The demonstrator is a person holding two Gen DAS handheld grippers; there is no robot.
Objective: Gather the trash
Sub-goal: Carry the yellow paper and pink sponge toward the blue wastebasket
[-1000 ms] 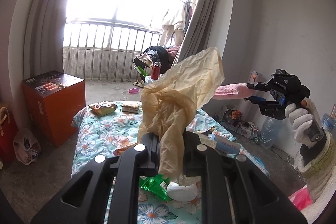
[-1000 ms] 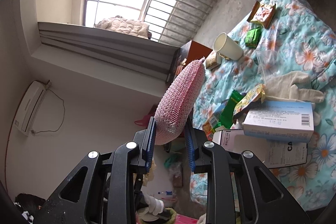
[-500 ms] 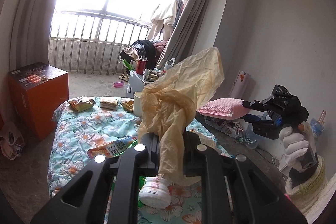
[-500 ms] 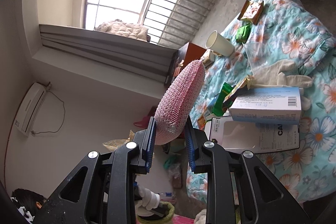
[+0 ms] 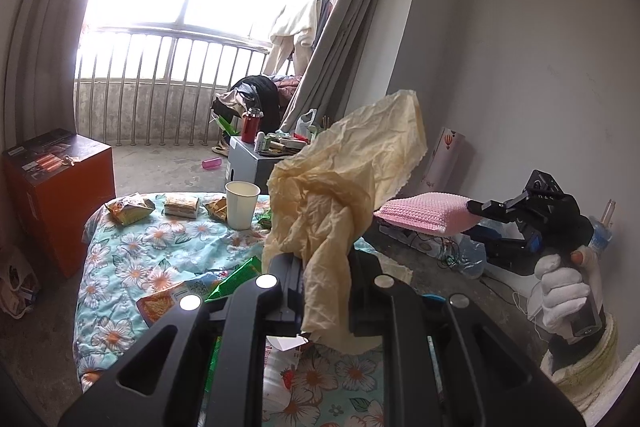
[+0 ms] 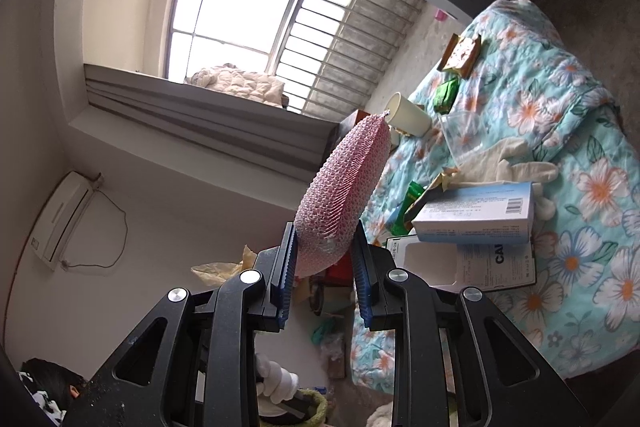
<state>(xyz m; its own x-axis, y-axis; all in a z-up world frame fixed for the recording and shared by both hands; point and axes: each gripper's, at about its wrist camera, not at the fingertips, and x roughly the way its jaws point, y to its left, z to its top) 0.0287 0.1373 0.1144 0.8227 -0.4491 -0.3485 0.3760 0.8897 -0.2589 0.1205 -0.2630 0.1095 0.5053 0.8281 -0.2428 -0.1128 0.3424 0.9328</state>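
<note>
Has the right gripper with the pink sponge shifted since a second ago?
Yes. In the left wrist view the right gripper and pink sponge sit lower against the white wall.

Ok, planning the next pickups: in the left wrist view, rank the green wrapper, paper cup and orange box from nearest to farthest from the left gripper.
1. Green wrapper, on the quilt just left of the left gripper.
2. Paper cup, upright at the quilt's far end.
3. Orange box, on the floor far left.

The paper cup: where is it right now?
The paper cup stands upright at the far end of the floral bedspread, just right of the snack packets in the left wrist view.
</note>
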